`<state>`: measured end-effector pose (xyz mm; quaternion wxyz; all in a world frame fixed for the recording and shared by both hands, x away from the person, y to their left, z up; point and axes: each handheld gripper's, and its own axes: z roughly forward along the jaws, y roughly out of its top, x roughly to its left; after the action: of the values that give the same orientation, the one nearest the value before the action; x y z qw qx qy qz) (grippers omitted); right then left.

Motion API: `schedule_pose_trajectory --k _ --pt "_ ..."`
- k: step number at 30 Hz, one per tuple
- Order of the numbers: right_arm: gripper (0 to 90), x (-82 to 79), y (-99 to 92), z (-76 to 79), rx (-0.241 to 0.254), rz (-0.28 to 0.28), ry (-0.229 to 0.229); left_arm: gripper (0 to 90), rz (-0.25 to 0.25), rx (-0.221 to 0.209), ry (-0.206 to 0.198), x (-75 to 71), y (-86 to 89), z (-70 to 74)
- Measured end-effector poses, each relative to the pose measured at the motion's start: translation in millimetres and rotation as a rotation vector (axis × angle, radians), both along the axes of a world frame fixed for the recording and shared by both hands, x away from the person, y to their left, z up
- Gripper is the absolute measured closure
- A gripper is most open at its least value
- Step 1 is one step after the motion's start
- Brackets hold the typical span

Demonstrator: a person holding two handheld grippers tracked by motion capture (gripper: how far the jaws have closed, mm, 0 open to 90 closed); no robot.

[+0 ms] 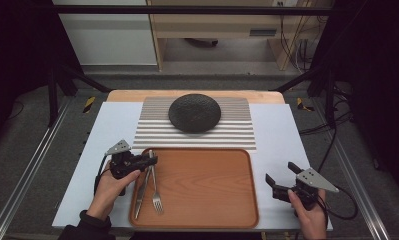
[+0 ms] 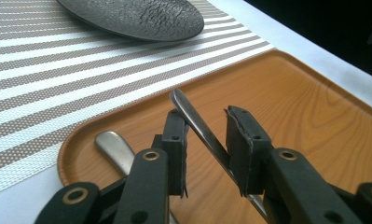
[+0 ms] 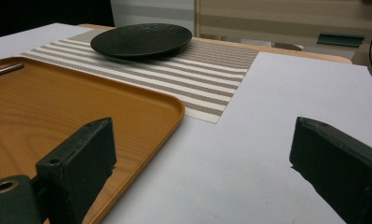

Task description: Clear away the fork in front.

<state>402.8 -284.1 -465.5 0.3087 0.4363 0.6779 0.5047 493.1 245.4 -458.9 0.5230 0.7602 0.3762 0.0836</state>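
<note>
On the table, a wooden tray sits near the front edge, just in front of a striped placemat that carries a dark textured plate. Two utensils lie in the tray's left part: a fork with tines toward the person, and a knife just to its left, handles pointing toward the placemat. Left gripper is over the tray's left rear corner, at the handle ends. In the left gripper view its jaws are narrowed around the slim knife handle, a small gap showing on the far side; can't tell if it's fully clamped. The fork's rounded handle end lies just beside, outside the jaws. Right gripper is over bare table right of the tray, jaws spread wide, holding nothing.
</note>
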Motion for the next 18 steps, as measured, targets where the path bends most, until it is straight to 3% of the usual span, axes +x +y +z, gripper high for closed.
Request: schedule_pose_trajectory --k 13,18 --pt "7.1 0.1 1.5 -0.1 -0.003 0.006 0.002 61.8 0.048 0.015 -0.013 1.0 5.8 -0.5" --pt "7.1 0.1 2.4 -0.1 -0.004 0.01 0.001 57.6 0.046 0.019 -0.042 -2.6 5.3 1.6"
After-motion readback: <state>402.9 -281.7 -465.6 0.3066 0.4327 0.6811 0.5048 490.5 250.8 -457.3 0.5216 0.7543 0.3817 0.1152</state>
